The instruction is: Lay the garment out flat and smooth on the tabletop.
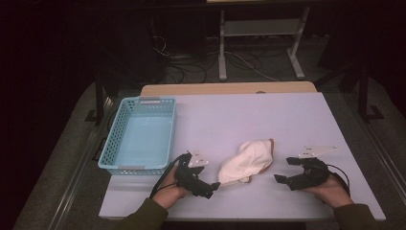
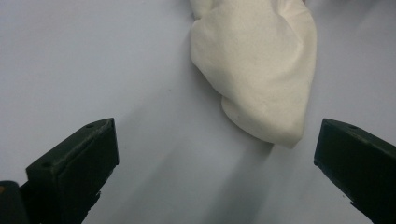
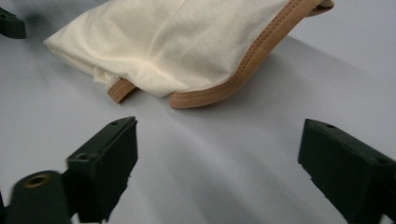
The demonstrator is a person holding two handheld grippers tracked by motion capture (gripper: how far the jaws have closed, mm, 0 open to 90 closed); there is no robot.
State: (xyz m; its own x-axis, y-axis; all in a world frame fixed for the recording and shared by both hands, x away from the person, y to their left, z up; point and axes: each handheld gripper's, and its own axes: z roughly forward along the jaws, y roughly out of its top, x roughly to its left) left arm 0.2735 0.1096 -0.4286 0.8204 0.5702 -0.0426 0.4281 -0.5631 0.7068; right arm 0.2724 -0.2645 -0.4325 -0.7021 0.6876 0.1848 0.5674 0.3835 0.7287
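A crumpled cream cloth [image 1: 249,160] with a tan stitched edge lies on the pale table [image 1: 249,115], in front of the person and between both hands. My left gripper [image 1: 214,188] rests at the cloth's near left end. In the left gripper view this gripper [image 2: 215,135] has its jaws wide apart, with the cloth's rounded end [image 2: 261,60] just ahead of them and untouched. My right gripper [image 1: 282,169] sits to the right of the cloth. In the right gripper view it [image 3: 219,128] stands open, a short way from the cloth's tan hem [image 3: 219,91].
A light blue plastic basket [image 1: 115,139] with nothing in it stands at the table's left side, beyond the left hand. A wooden board edge [image 1: 230,88] runs along the table's far side. The floor behind holds cables and a metal frame [image 1: 258,28].
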